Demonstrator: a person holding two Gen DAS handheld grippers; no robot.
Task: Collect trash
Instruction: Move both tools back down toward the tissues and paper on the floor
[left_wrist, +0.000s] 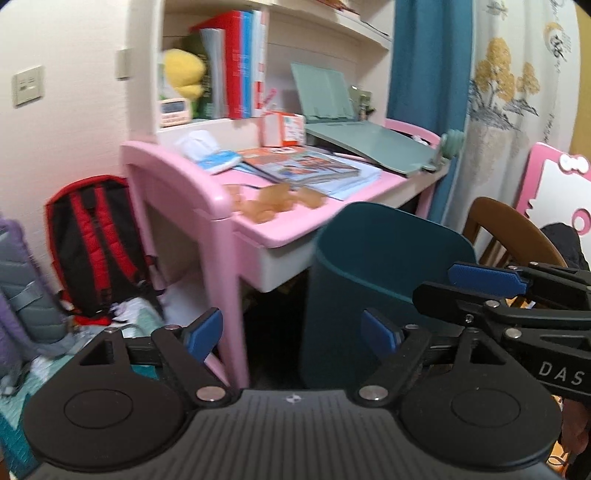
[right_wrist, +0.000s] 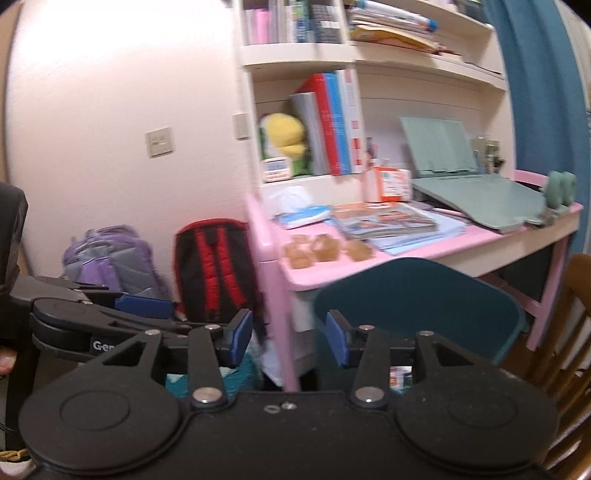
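**Both grippers empty; the crumpled scraps are still on the counter**

The left hand-held gripper (left_wrist: 291, 334) has its blue pads spread wide with nothing between them, and the right hand-held gripper (right_wrist: 290, 338) is likewise parted and empty. Both hang in the air short of the pink counter (left_wrist: 258, 230), side by side, each showing at the edge of the other's view.

Judging by this, the collecting is at or near its start. A cluster of tan, crumpled scraps (left_wrist: 275, 201), which I take to be the trash, lies on the near left corner of the counter, just in front of the magazines (left_wrist: 306, 166); in the right wrist view the same scraps (right_wrist: 325, 249) number roughly five or six, though blur keeps me from an exact count. None is held. No bin or bag for them can be made out with certainty.

Between the grippers and the scraps stands the back of a teal chair (left_wrist: 391, 254), pushed up near the counter's front edge; reaching over or around it looks necessary. A wooden chair (left_wrist: 513, 229) stands to the right. To the left, on the floor by the wall, lean a red-and-black backpack (left_wrist: 96, 243) and a purple one (right_wrist: 107, 254). Farther back on the counter are a tissue packet (left_wrist: 214, 158), an orange box (left_wrist: 282, 127) and a green book stand (left_wrist: 369, 136).
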